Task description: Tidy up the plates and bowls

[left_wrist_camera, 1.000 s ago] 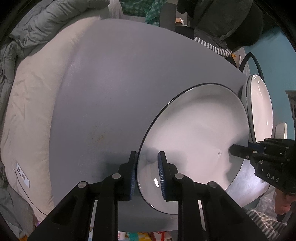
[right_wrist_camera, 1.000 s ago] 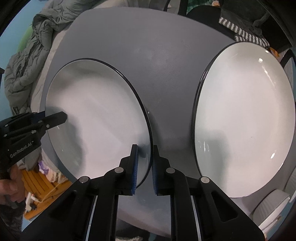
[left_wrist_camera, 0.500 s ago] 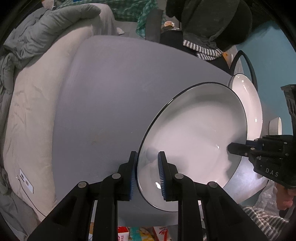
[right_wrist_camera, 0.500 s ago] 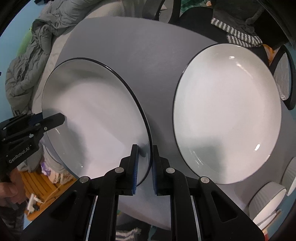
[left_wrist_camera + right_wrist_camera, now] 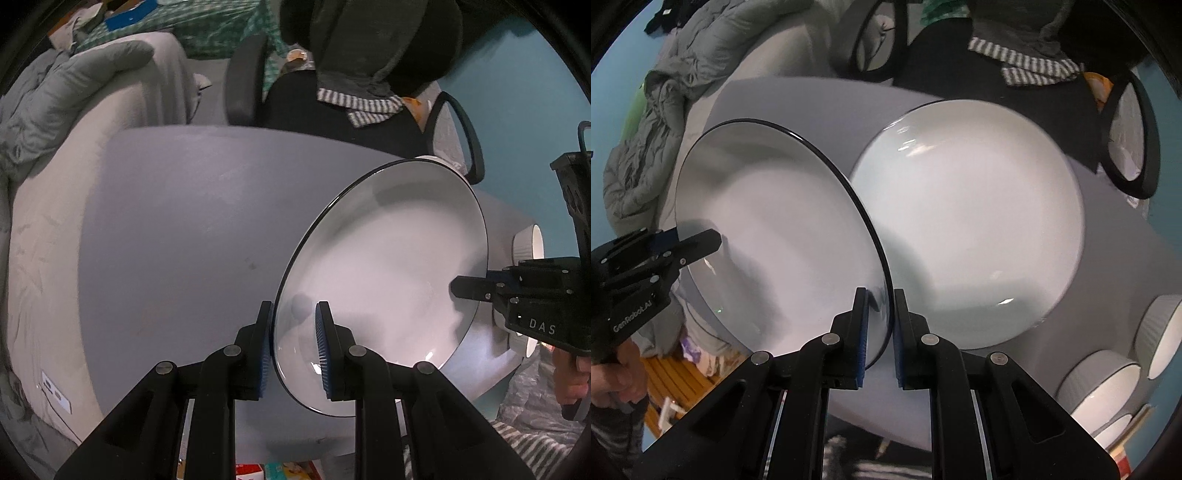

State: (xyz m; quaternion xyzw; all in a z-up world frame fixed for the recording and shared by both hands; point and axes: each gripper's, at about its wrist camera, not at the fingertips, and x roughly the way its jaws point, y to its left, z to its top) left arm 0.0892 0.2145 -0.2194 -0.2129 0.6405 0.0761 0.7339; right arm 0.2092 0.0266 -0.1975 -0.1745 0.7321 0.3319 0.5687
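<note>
Both tongs are clamped on opposite rims of one black-rimmed plate, held tilted above the desk.

Left view: the left tongs pinch the plate; the right tongs grip its far edge.
Right view: a second plate lies on the desk, with ribbed bowls beside it.

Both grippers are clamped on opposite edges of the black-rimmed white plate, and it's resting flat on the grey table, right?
Not flat. The black-rimmed white plate is lifted and tilted off the grey table, as the right wrist view shows. The left gripper and the right gripper do clamp opposite edges.
</note>
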